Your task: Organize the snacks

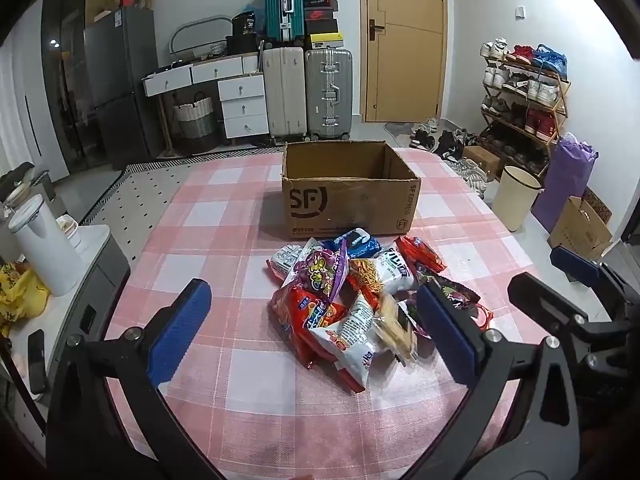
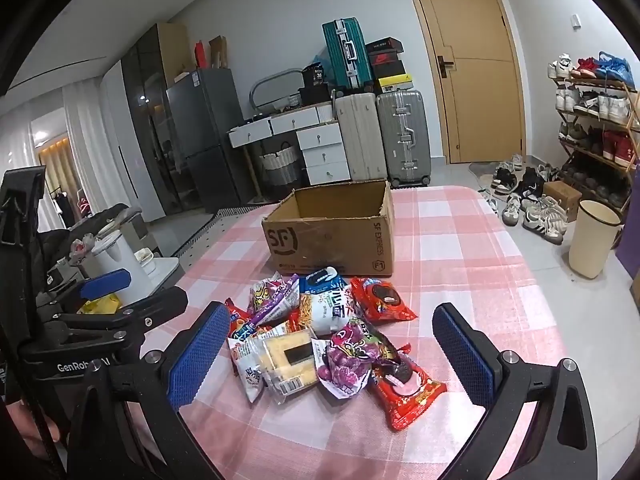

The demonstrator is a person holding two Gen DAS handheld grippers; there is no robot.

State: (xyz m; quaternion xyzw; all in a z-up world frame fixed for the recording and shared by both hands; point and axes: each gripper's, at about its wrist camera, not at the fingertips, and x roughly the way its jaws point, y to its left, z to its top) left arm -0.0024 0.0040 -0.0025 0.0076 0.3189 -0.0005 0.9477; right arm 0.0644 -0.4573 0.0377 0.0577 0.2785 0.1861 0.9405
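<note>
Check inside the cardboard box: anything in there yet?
The cardboard box shows only bare inner walls; its floor is hidden behind the front wall. The snack packets all lie in front of it.

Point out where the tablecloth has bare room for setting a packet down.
Bare checked tablecloth left of the cardboard box and snack pile, and right of them. Crowded where the pile nearly meets the box front.

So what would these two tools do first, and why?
Probably lower the right tool onto the purple packet topping the snack pile: both tools are open, holding nothing, and the cardboard box behind looks empty.
</note>
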